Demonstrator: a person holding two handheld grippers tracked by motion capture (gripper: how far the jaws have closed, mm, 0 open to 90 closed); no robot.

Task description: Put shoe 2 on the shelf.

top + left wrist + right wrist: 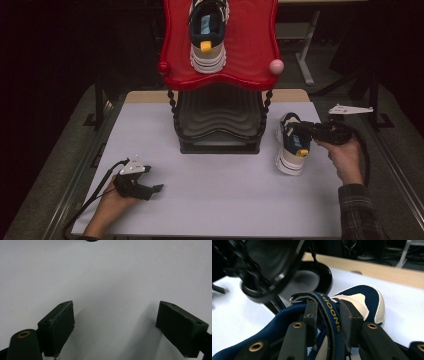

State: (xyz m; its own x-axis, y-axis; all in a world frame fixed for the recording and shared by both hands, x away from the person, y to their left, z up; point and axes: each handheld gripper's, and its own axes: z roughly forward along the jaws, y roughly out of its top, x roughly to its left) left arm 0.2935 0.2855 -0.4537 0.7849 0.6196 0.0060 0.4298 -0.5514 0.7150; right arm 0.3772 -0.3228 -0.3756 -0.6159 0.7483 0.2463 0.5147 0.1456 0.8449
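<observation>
While resting on the white table point(210, 200), left gripper point(115, 327) released, nothing between pads. Right gripper point(327, 322) clenched on tongue strap point(329, 312) of navy shoe point(291, 145); red rack point(220, 70) just beyond toe.

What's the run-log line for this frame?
right gripper: shut on strap of navy-and-cream sneaker on table | left gripper: open, idle | second sneaker: on red rack shelf

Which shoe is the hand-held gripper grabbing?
The shoe on the table, right of the rack; the right hand-held gripper pinches its strap. The other shoe sits on the red shelf.
</observation>
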